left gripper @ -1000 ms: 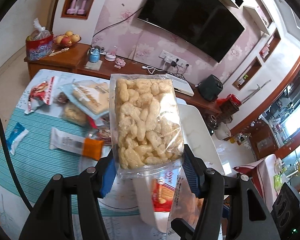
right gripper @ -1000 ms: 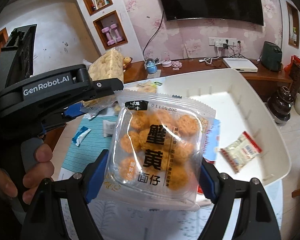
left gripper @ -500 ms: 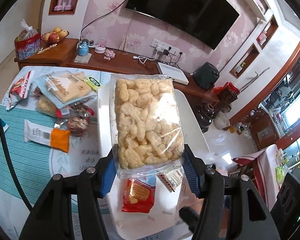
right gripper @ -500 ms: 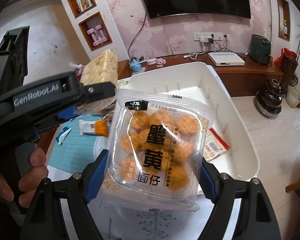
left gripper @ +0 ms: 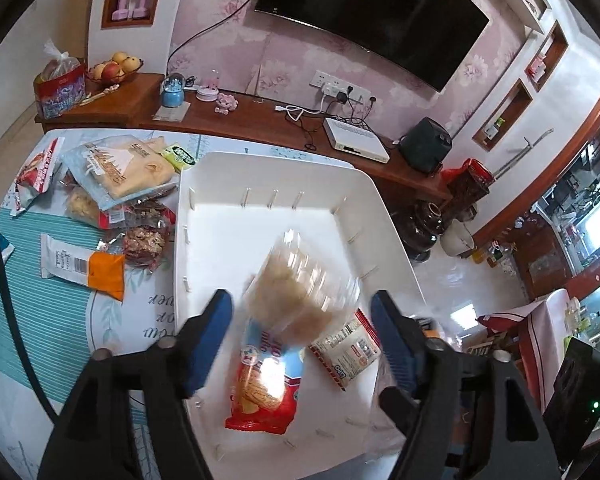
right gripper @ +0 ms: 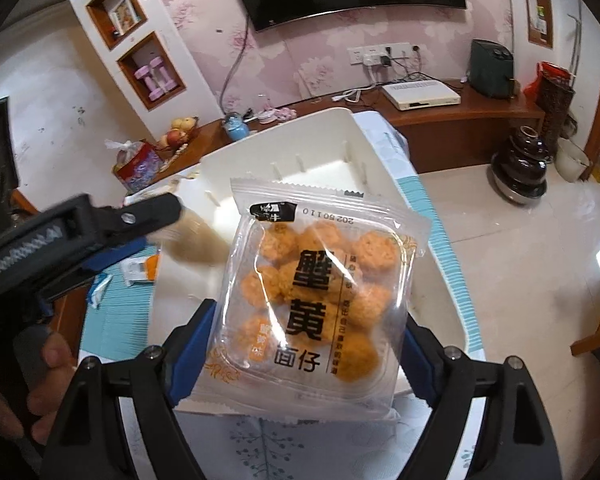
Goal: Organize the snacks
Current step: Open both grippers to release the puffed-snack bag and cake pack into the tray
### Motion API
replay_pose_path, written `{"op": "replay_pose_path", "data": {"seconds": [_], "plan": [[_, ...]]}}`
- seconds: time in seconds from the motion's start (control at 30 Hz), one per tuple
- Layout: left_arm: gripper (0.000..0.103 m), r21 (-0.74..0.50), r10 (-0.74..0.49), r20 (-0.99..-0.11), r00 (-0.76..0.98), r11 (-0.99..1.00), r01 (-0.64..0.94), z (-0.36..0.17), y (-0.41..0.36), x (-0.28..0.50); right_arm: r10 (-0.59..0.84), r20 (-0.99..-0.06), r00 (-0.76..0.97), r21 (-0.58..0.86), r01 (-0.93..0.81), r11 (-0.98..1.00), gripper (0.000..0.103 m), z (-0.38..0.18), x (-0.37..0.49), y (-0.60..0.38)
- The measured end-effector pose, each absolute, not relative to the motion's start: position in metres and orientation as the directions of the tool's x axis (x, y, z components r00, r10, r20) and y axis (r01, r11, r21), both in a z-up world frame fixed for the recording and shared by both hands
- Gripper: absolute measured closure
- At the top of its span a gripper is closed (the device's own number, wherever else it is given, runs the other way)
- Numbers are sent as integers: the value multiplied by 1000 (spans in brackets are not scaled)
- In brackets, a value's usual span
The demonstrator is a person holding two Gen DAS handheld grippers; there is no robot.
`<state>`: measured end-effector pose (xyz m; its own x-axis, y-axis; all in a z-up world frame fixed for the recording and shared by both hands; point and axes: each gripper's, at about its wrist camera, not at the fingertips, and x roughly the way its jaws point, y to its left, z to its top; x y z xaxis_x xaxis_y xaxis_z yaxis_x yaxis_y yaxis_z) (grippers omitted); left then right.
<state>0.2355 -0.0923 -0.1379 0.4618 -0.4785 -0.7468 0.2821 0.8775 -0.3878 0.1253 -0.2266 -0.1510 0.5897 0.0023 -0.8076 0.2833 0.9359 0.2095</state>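
Note:
A clear bag of pale puffs [left gripper: 300, 292], blurred, is dropping tilted between the jaws of my left gripper [left gripper: 300, 304]. Those jaws are opening and the blue pads stand clear of the bag. Below lies the white bin [left gripper: 268, 160], which holds a red snack pack [left gripper: 264, 392] and a small white packet [left gripper: 346, 350]. My right gripper [right gripper: 308, 320] is over the bin's near end [right gripper: 300, 128]. Its pads still touch a clear pack of orange balls [right gripper: 316, 292], though its jaws are opening slightly. One of the left gripper's fingers [right gripper: 148, 216] shows at the left of the right wrist view.
Loose snacks lie on the table left of the bin: a large pale pack [left gripper: 112, 172], an orange-and-white bar [left gripper: 84, 266], a red packet [left gripper: 36, 168]. A wooden shelf [left gripper: 260, 120] runs behind the table. A hand [right gripper: 40, 380] holds the left gripper's handle.
The left gripper's jaws have spread and let go of the puff bag, which now falls toward the bin. Both grippers have moved farther over the bin. The right gripper still carries its pack.

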Motion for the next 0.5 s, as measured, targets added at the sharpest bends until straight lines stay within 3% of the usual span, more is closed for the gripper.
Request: {"op": "replay_pose_path", "data": {"seconds": [0.5], "plan": [[27,-328,-417,-773,478,908,262,-129,-64,237,-10,-753,658,194,236,952,12,-138,126,-215]]}}
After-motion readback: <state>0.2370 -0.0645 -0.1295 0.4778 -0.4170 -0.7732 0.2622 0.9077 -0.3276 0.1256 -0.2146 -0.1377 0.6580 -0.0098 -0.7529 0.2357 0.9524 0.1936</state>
